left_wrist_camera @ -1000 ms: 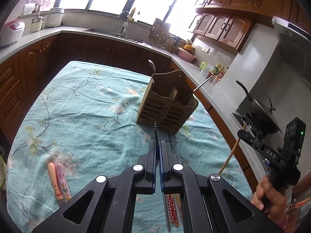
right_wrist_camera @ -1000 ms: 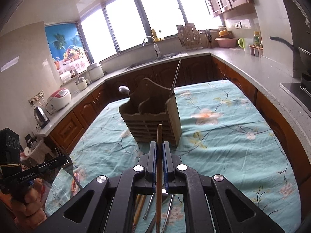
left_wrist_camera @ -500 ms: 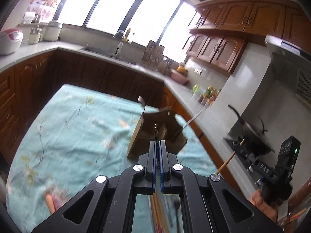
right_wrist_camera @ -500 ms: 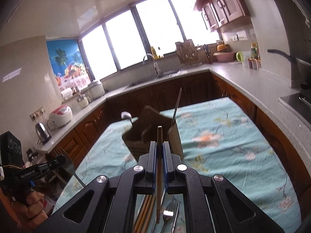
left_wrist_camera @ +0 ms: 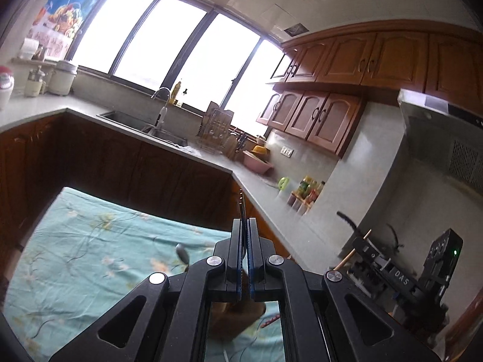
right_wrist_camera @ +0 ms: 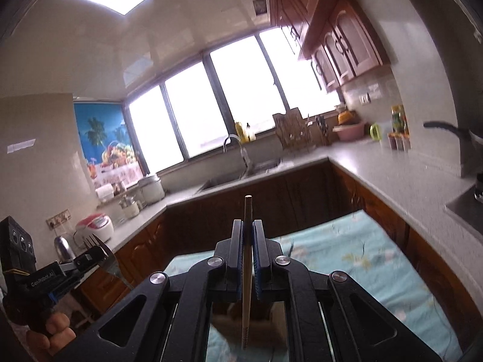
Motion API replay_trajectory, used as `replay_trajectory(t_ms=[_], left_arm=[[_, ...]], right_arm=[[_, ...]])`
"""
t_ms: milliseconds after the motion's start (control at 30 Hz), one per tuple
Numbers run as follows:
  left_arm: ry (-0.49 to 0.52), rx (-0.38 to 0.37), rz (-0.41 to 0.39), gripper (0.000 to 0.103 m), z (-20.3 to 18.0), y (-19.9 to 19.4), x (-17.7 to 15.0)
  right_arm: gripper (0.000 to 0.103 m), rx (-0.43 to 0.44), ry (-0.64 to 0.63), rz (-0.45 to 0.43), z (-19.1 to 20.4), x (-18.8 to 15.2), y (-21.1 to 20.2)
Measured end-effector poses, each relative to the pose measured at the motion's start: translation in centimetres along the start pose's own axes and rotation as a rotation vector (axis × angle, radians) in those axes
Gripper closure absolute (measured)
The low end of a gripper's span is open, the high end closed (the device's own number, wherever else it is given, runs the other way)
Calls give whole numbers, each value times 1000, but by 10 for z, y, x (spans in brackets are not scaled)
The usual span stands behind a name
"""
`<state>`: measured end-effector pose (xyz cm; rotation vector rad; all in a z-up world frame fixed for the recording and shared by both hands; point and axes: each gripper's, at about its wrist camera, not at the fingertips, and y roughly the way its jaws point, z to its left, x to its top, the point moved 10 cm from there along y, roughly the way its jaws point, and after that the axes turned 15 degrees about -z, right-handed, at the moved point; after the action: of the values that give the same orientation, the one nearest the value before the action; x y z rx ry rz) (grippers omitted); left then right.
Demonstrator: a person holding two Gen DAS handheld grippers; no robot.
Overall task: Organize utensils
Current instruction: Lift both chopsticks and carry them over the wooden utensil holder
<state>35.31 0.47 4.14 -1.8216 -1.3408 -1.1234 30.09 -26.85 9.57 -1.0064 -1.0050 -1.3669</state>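
Note:
My left gripper [left_wrist_camera: 245, 221] is shut on a metal fork [left_wrist_camera: 241, 205], seen edge-on with its tines pointing up past the fingertips. It also shows in the right wrist view [right_wrist_camera: 99, 252], where the fork's tines [right_wrist_camera: 93, 241] are plain. My right gripper [right_wrist_camera: 248, 223] is shut on a wooden chopstick [right_wrist_camera: 247, 211] that runs up between the fingers. It shows far right in the left wrist view [left_wrist_camera: 359, 241]. The wooden utensil holder [left_wrist_camera: 238, 316] lies low behind my left gripper's body, mostly hidden, with a spoon head [left_wrist_camera: 182, 253] sticking up beside it.
The table wears a teal flowered cloth [left_wrist_camera: 90, 241]. Brown cabinets and a grey counter [left_wrist_camera: 265, 190] with a sink [left_wrist_camera: 145, 123] wrap around behind it. A pan handle [left_wrist_camera: 347, 220] sticks out on the stove side at right.
Both grippers have lifted and tilted upward with their utensils. The holder has dropped from mid-view to under the gripper bodies, and the loose utensils on the cloth are out of sight.

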Motion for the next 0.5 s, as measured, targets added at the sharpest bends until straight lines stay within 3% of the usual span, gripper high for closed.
replay_trajectory(t_ms=[267,500], left_arm=[[-87,9,4,102,39,70,-26],[-124,60,60,102,71,107,-68]], right_arm=[[98,-13,-24,-43,-4,0,38],[98,-34,-12,36,-24,-43,60]])
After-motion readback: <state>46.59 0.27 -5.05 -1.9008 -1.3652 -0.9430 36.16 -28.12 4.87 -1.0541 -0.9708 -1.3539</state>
